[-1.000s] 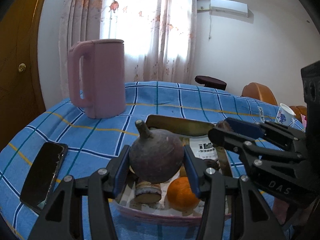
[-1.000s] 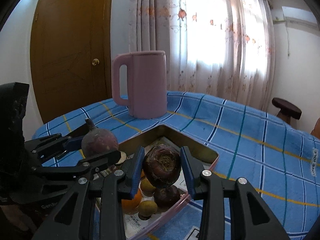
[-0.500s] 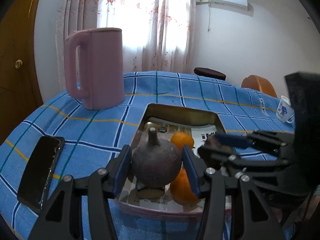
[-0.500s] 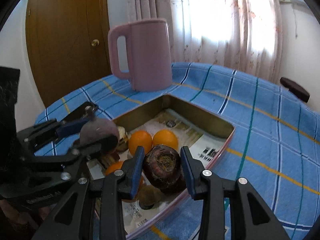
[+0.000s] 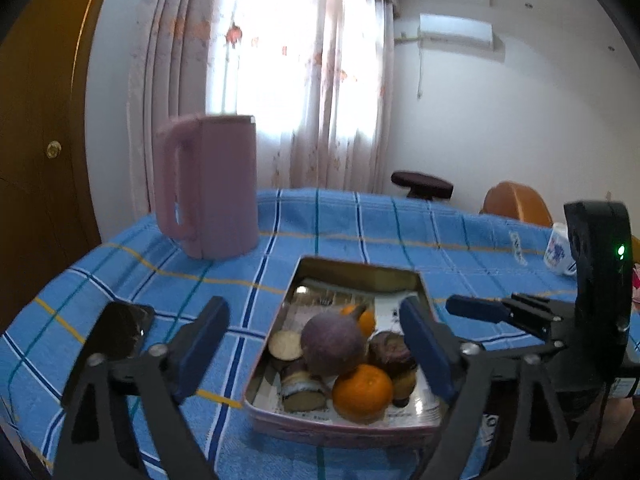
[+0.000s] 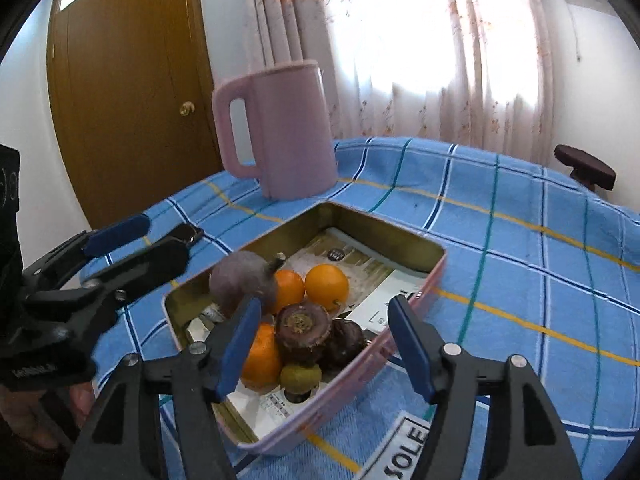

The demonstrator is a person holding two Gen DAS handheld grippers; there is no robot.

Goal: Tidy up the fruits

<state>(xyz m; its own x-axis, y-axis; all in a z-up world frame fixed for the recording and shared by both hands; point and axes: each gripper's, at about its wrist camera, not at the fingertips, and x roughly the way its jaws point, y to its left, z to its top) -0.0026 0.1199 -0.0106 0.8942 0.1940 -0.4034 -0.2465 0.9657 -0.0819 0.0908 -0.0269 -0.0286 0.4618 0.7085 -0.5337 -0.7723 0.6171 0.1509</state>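
Observation:
A pink-rimmed metal tin [image 5: 360, 274] [image 6: 420, 240] on the blue checked tablecloth holds the fruit. A round purple fruit with a stem [image 5: 332, 346] [image 6: 242, 282] lies in it beside oranges [image 5: 362, 392] [image 6: 326, 282] and a dark brown fruit [image 5: 390, 352] [image 6: 304, 332]. A small green fruit [image 6: 300, 376] lies at the near end. My left gripper [image 5: 316, 346] is open and empty, just above the tin's near end. My right gripper [image 6: 324, 346] is open and empty over the tin's near corner.
A pink kettle [image 5: 208, 188] [image 6: 280, 132] stands behind the tin. A black phone [image 5: 116, 336] lies to the left on the cloth. A paper cup [image 5: 560, 250] stands far right. A dark stool [image 6: 586, 164] and an orange chair [image 5: 516, 202] are beyond the table.
Both grippers lowered their fruit into the tin and opened. The purple fruit and the dark brown fruit now lie in the tin, and both grippers have drawn back.

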